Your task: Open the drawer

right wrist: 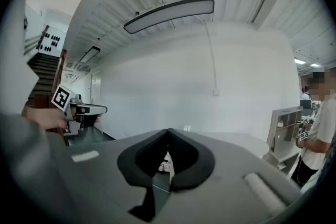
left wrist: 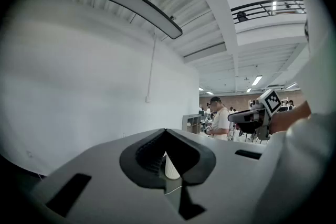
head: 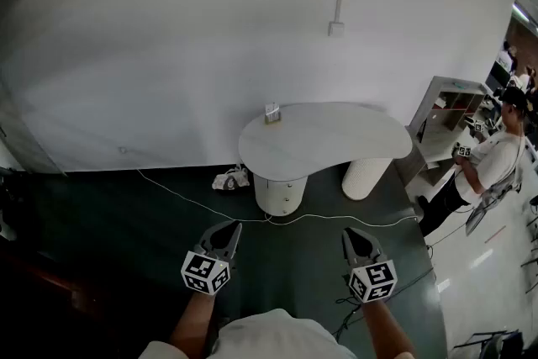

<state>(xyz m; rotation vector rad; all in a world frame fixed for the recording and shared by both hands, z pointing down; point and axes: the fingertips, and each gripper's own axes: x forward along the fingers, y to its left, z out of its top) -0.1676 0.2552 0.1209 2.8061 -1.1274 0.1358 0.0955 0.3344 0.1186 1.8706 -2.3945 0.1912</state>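
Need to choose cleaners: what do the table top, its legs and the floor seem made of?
Table top: pale, faintly mottled, matte; it looks like stone or a stone-print laminate. Legs: white and matte, one seemingly ribbed; perhaps painted wood or plastic, too small to settle. Floor: dark green, seamless, with a dull sheen; likely painted concrete or sheet vinyl.

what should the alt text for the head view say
The left gripper and right gripper, both shut and empty, point across a dark green floor toward a white curved table against a white wall. A person stands at far right beside a shelf unit.
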